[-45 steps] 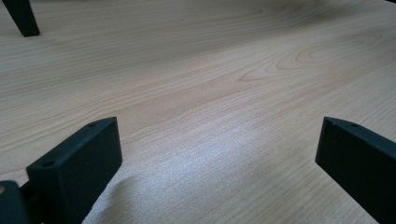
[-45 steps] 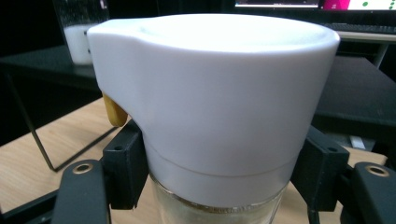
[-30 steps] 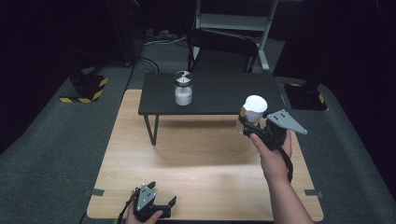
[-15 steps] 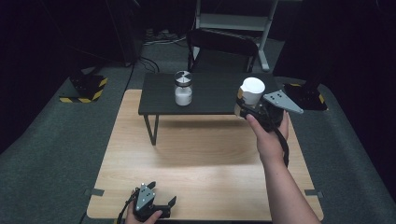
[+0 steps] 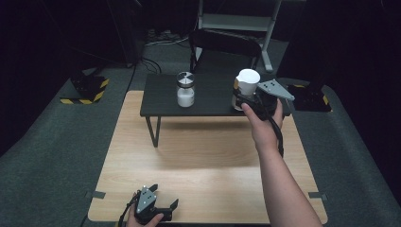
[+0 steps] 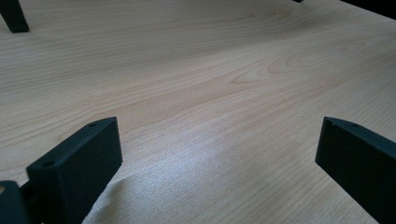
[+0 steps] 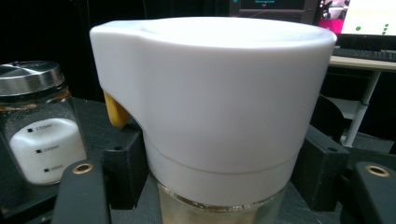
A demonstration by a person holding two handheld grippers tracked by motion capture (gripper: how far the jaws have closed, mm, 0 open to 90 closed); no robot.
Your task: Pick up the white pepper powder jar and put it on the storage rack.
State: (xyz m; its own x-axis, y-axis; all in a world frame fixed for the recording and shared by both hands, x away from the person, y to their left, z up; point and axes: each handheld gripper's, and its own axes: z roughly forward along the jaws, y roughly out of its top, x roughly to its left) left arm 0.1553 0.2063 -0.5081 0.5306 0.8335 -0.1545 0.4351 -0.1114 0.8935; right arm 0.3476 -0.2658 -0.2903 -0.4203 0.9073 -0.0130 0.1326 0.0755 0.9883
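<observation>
Dark surroundings frame the black tabletop [image 5: 213, 101], over whose right end a white-lidded jar [image 5: 247, 87] is clenched in the right gripper [image 5: 246, 101]. If tilted, it could be dropped. The left gripper [image 5: 158, 205] is kept released, well nearer than that tabletop.

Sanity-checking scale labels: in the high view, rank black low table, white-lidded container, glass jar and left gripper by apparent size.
1. black low table
2. left gripper, though nearness to the camera inflates it
3. white-lidded container and glass jar: look alike, not ranked; the right gripper hides the container's base
</observation>
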